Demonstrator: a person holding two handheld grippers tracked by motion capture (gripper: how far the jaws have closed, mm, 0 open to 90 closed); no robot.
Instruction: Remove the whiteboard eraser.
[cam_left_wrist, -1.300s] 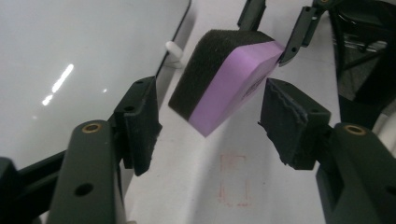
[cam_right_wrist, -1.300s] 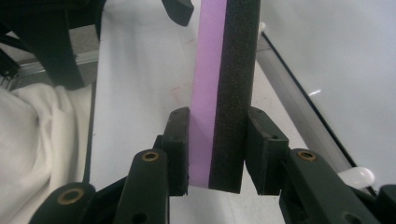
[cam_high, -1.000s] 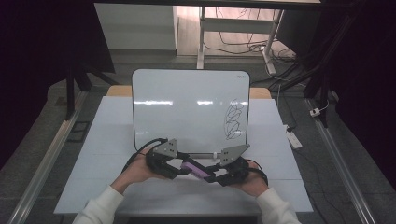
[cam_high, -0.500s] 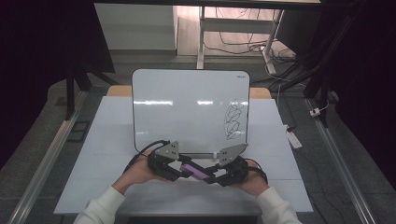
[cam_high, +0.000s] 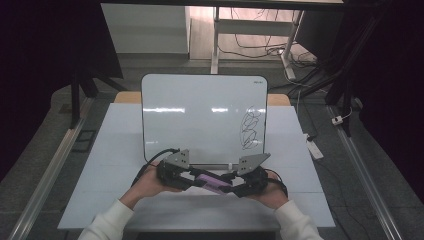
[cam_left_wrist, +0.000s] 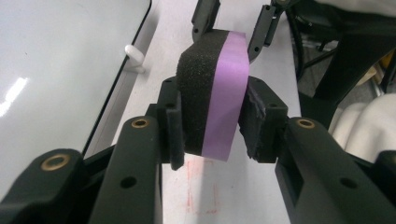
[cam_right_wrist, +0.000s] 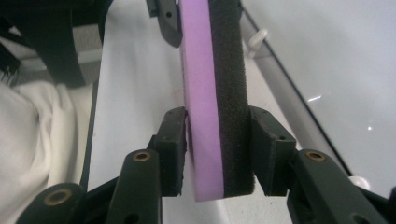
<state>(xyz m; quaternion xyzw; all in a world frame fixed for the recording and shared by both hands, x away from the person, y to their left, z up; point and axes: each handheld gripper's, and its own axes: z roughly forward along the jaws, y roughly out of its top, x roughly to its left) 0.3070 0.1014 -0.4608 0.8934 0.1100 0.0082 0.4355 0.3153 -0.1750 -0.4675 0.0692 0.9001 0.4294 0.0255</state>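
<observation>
A block eraser (cam_high: 210, 182), purple on one face and black foam on the other, hangs between my two grippers just above the table's front. My left gripper (cam_high: 200, 180) comes in from the left. Its jaws have just been closing and now squeeze the eraser (cam_left_wrist: 219, 93) so that the foam bulges between the pads (cam_left_wrist: 173, 126). My right gripper (cam_high: 223, 186) faces it from the right. Its jaws have just been opening and stand loosely on either side of the eraser (cam_right_wrist: 212, 93), which looks unsqueezed there. The left gripper (cam_left_wrist: 212, 126) and right gripper (cam_right_wrist: 217, 149) point at each other.
A whiteboard (cam_high: 200, 115) lies on the grey table (cam_high: 110, 165) just beyond the grippers, with a black scribble (cam_high: 251, 129) near its right edge. A small white peg (cam_left_wrist: 133, 53) sticks out at the board's near edge. Cables and table legs lie beyond on the floor.
</observation>
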